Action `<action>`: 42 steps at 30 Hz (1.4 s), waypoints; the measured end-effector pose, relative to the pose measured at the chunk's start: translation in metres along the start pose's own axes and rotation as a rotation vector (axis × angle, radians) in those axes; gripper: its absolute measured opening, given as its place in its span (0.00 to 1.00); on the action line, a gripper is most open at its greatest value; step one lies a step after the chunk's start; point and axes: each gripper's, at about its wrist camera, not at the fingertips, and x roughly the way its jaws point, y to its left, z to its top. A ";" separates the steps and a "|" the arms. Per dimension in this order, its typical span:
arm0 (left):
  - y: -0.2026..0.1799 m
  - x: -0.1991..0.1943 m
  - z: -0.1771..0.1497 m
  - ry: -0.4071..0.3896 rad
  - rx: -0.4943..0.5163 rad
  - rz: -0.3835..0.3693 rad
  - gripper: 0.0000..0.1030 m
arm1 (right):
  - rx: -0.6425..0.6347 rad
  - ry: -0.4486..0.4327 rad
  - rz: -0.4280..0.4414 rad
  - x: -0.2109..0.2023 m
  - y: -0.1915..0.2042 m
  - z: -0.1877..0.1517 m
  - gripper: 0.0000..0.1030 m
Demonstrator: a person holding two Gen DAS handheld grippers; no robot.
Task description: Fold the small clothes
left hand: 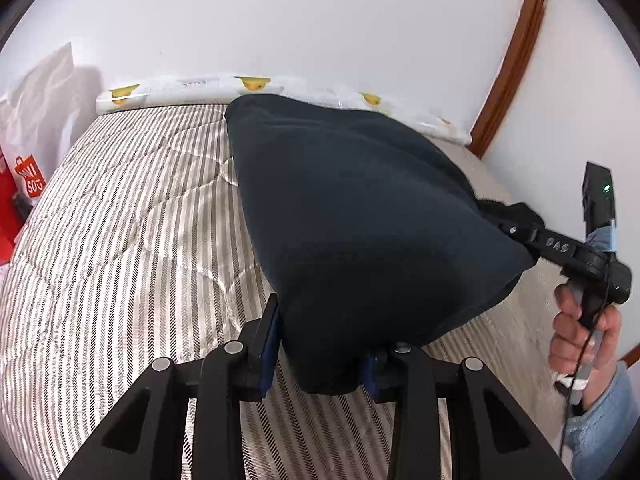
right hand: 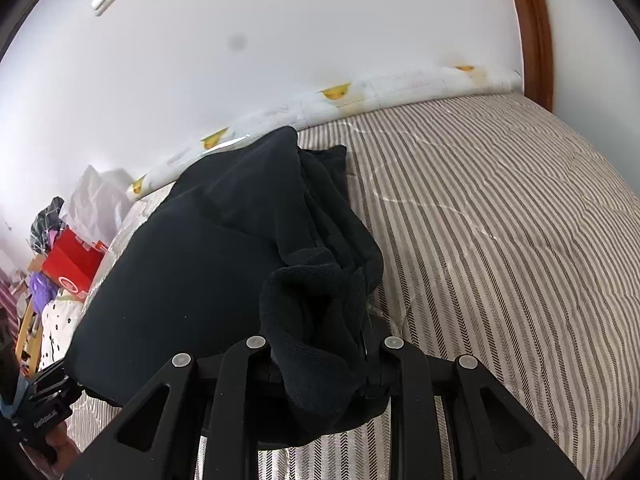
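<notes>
The dark garment hangs stretched over the striped bed; the left hand-held gripper is clamped on its near edge; the right hand-held gripper is pinched on a bunched ribbed cuff; a hand grips the right handle.

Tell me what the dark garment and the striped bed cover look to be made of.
Dark garment: looks like soft matte knit, possibly fleece or jersey; ribbed cuff shows knit texture. Striped bed cover: seemingly woven quilted fabric with slight sheen, stitched lines visible.
</notes>
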 end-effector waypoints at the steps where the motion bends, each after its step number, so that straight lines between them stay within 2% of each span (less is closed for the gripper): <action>1: -0.003 0.005 0.002 0.005 0.010 0.009 0.32 | -0.001 0.000 0.010 -0.004 -0.004 -0.003 0.23; 5: -0.004 0.003 -0.007 0.026 0.011 0.027 0.35 | -0.024 0.004 0.012 -0.015 -0.008 -0.013 0.28; 11: 0.001 -0.011 -0.018 0.058 -0.036 -0.034 0.38 | -0.099 -0.062 -0.073 -0.046 0.002 -0.012 0.32; 15: -0.007 -0.037 -0.027 -0.008 0.010 -0.016 0.39 | -0.136 -0.124 -0.062 -0.060 0.009 -0.007 0.32; 17: -0.011 -0.048 -0.024 -0.040 0.020 -0.008 0.46 | -0.138 -0.095 -0.036 -0.053 0.010 -0.007 0.29; 18: -0.012 -0.052 -0.021 -0.051 0.019 -0.006 0.49 | -0.138 -0.074 -0.041 -0.046 0.009 -0.009 0.21; 19: -0.014 -0.055 -0.016 -0.065 0.018 -0.004 0.50 | -0.141 -0.053 -0.064 -0.039 0.008 -0.011 0.18; 22: -0.016 -0.052 -0.001 -0.071 0.021 0.026 0.50 | -0.154 0.019 -0.104 -0.022 0.000 -0.022 0.17; 25: -0.013 -0.036 0.014 -0.060 0.005 0.034 0.50 | -0.176 0.028 -0.102 -0.027 -0.002 -0.026 0.17; 28: -0.007 -0.022 0.014 -0.036 -0.007 0.032 0.50 | -0.206 0.046 -0.121 -0.035 0.001 -0.023 0.17; 31: -0.002 -0.008 0.005 0.019 -0.004 0.015 0.51 | -0.213 0.029 -0.133 -0.050 0.003 -0.011 0.18; 33: 0.003 -0.005 0.002 0.025 -0.011 -0.007 0.52 | -0.217 0.015 -0.134 -0.055 0.005 0.001 0.26; 37: 0.009 -0.012 0.018 0.031 -0.029 -0.037 0.52 | -0.223 0.006 -0.117 -0.049 0.012 0.037 0.36; 40: 0.010 -0.017 0.036 -0.007 0.012 0.019 0.52 | -0.246 0.000 -0.124 -0.033 0.021 0.064 0.41; 42: 0.014 -0.015 0.049 -0.019 0.035 0.051 0.54 | -0.238 0.018 -0.090 -0.016 0.024 0.081 0.45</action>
